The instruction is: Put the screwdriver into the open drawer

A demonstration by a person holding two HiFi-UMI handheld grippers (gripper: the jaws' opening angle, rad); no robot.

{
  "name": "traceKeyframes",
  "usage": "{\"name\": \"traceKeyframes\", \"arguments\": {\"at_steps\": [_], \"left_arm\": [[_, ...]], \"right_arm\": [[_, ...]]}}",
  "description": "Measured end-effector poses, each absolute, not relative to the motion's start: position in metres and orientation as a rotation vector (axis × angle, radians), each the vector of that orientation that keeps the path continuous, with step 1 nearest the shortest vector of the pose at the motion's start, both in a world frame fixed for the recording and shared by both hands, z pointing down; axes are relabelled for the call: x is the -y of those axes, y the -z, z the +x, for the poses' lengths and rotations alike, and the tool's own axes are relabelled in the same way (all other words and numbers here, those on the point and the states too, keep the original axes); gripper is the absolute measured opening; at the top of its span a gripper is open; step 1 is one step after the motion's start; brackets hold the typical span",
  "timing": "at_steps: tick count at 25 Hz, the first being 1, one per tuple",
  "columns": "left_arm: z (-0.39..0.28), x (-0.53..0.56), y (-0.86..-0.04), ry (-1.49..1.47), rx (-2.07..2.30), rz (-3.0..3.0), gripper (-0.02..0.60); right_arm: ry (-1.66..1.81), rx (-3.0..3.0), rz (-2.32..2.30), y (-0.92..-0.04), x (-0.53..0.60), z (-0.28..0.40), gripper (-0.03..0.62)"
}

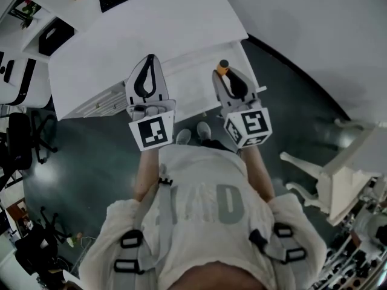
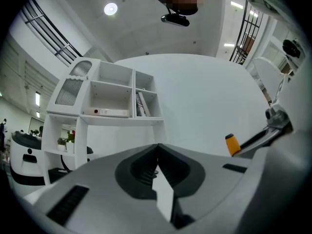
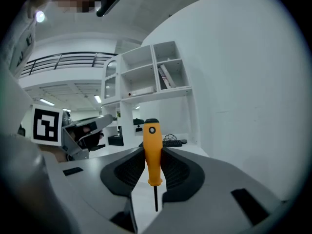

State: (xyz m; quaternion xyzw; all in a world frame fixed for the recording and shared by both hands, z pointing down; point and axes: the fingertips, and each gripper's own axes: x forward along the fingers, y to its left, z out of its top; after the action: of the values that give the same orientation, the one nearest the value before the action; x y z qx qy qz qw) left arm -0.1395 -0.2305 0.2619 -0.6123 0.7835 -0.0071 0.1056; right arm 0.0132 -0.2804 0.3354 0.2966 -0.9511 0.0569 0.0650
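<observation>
1. One person (image 1: pixel 199 222) stood at one white worktop (image 1: pixel 151 29) with two grippers, each carrying one cube of square markers, and one screwdriver (image 3: pixel 152 143).
2. The right gripper (image 3: pixel 152 155) was clamped on the screwdriver's handle, its jaws pressing both sides.
3. The left gripper (image 2: pixel 157 147) was closed with its jaws together and nothing between them.
4. In the head view, the left gripper (image 1: pixel 150 59) and right gripper (image 1: pixel 227 74) were held side by side over the worktop's near edge. What looked like the open drawer (image 1: pixel 192 95) jutted out there, though it was hard to make out.
5. One white shelf unit (image 2: pixel 112 96) stood beyond the worktop, with a curved white wall (image 3: pixel 243 82) beside it. Dark office chairs (image 1: pixel 24 138) stood on the floor at the head view's left and a white frame (image 1: pixel 332 174) at its right.
6. The screwdriver had an orange handle with a black cap and a thin dark shaft. It stood upright in the gripper with the cap end (image 1: pixel 224 66) poking past the jaw tips, not yet in the drawer.
</observation>
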Motion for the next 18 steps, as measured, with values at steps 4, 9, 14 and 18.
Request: {"name": "traceKeyframes", "arguments": {"at_steps": [4, 9, 14, 18], "left_arm": [[-0.145, 0.224, -0.270, 0.036, -2.348, -1.791, 0.005], [-0.155, 0.217, -0.277, 0.044, -2.379, -1.774, 0.006], [-0.165, 0.212, -0.284, 0.056, -2.407, -1.756, 0.006], [-0.172, 0.209, -0.293, 0.046, -2.443, -1.756, 0.005]], "right_arm": [[-0.022, 2.827, 0.739, -0.345, 0.270, -0.001, 0.100], [0.019, 2.740, 0.532, -0.365, 0.255, -0.018, 0.098], [0.181, 2.601, 0.329, -0.394, 0.242, -0.031, 0.100], [0.335, 2.495, 0.196, -0.418, 0.236, -0.041, 0.100]]}}
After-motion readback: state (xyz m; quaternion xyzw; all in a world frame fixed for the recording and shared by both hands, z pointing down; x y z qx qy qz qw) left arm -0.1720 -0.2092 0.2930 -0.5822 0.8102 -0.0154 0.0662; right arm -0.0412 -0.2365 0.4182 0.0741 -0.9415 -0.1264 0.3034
